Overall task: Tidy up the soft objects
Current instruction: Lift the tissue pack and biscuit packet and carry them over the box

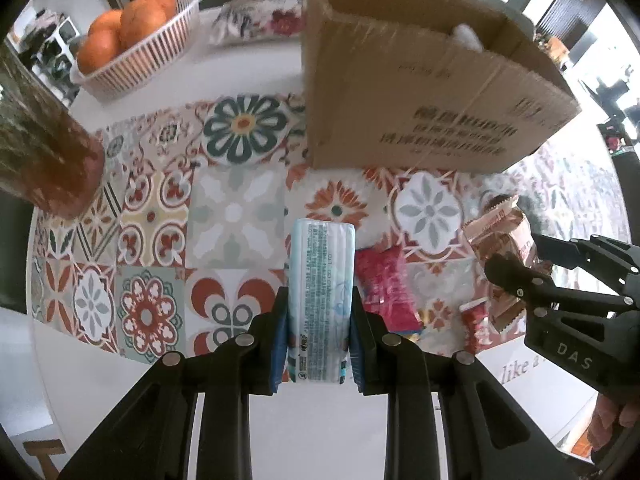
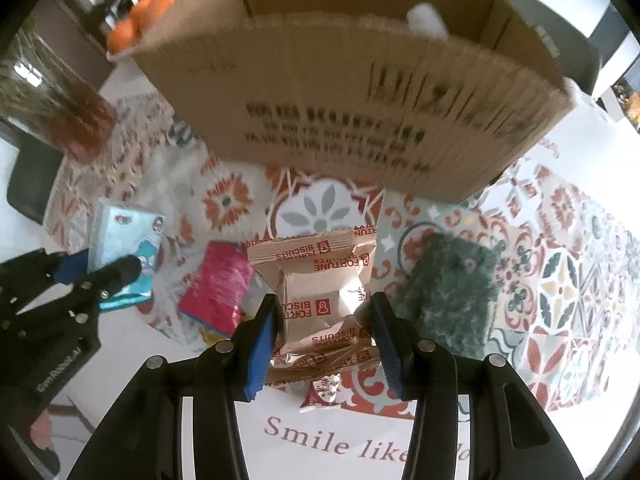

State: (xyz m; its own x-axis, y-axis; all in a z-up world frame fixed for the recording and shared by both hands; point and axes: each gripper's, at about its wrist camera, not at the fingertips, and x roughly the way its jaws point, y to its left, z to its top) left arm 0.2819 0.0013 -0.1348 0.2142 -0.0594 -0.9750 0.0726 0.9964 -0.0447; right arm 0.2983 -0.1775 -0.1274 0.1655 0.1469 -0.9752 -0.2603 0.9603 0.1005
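Left tongs [image 1: 319, 344]: clamped on a pale blue tissue pack [image 1: 322, 300], long axis running straight out along the fingers, lifted off the tiled mat [image 1: 160, 236].
Pink packet [image 1: 382, 284]: lying on the mat between both tongs, ungripped.
Right tongs [image 2: 322, 344]: closed on a stack of Fortune biscuit packets [image 2: 320, 288], also raised.
Green pouch [image 2: 448, 296]: on the mat, just right of them.
Cardboard box [image 2: 360, 92]: open-topped, directly ahead of and above both loads; the right tongs look nearer. Judged destination.
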